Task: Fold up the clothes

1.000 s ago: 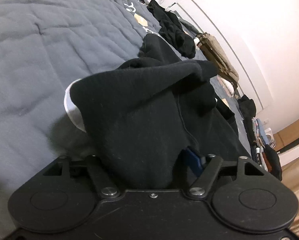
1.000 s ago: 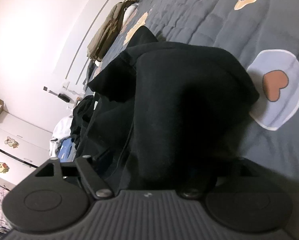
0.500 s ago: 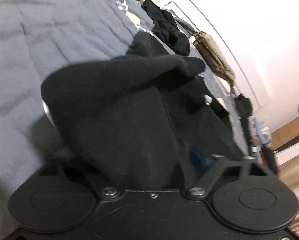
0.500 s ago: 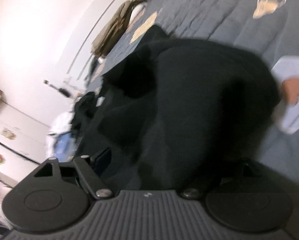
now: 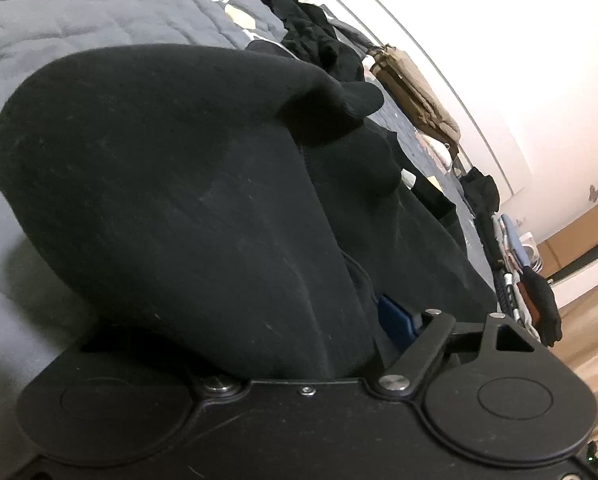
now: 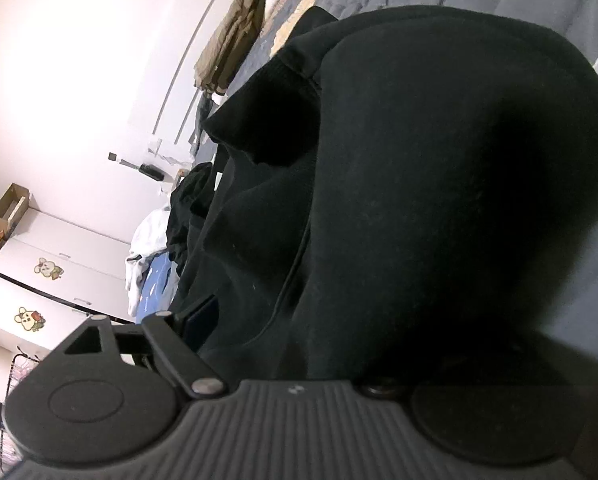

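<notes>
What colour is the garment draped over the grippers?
Black garment, clearest in the left wrist view.

A home bedroom: a grey quilted bedspread (image 5: 99,12) strewn with clothes (mostly dark), white cupboards (image 6: 59,264) bearing cartoon stickers, and a jacket (image 6: 235,40) against the white wall.

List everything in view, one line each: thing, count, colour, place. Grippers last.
black garment: one, black, draped over both grippers, above the bed
quilt: one, grey with cartoon prints, covering the bed
dark clothes pile: one, black, far along the bed
olive jacket: one, olive-brown, at the bed's edge by the wall
cabinet: one, white with animal stickers, by the wall
left gripper: one, black, jaws opening, cloth between them
right gripper: one, black and grey, cloth covering its fingers
</notes>
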Motion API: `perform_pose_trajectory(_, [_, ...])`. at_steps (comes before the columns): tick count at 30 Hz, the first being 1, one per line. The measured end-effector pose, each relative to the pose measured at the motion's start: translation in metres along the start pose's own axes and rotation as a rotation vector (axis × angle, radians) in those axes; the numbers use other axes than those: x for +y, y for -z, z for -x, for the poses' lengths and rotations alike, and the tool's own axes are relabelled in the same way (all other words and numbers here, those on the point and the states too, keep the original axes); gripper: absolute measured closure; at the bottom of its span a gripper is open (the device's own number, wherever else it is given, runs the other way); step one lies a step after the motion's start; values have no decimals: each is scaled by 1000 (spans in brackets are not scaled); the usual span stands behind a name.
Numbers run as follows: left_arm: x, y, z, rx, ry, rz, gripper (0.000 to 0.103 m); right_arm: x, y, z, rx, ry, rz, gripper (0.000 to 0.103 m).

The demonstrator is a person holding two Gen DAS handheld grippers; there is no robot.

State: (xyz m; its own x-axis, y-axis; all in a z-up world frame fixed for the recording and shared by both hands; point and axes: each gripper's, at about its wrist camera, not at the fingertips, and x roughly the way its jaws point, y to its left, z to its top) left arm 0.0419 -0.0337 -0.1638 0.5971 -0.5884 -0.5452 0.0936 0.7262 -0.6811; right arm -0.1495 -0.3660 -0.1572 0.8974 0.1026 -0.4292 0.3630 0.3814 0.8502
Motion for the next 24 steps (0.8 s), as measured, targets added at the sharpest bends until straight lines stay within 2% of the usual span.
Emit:
perform_pose_trajectory(2, [1,1,2,-16,-29,4,56,3,1,1,-15,38,23,39])
perform_pose_trajectory(3, [4,1,2,-16,-38,15,76,3,2,1,-20,65,28,67])
perform_pose_trajectory(4, [6,1,2,-16,-36,30,85,3,3,0,-23,97,27,84])
perform_pose_trajectory(7, [3,2,5,-28,-18,25,94,1,5,3,-37,98,-4,86])
perform_pose_trajectory(9, [-2,4,8,-40,-24,7,96,6,6,7,-46,98,2,89])
perform_pose_trajectory(15, [-3,9,24,-42,-17,11,96,10,12,30,-51,62,-26,97])
perform_pose_trajectory(24, [-11,12,72,-53,-9,-9,97,26,38,78,-77,2,-34,97])
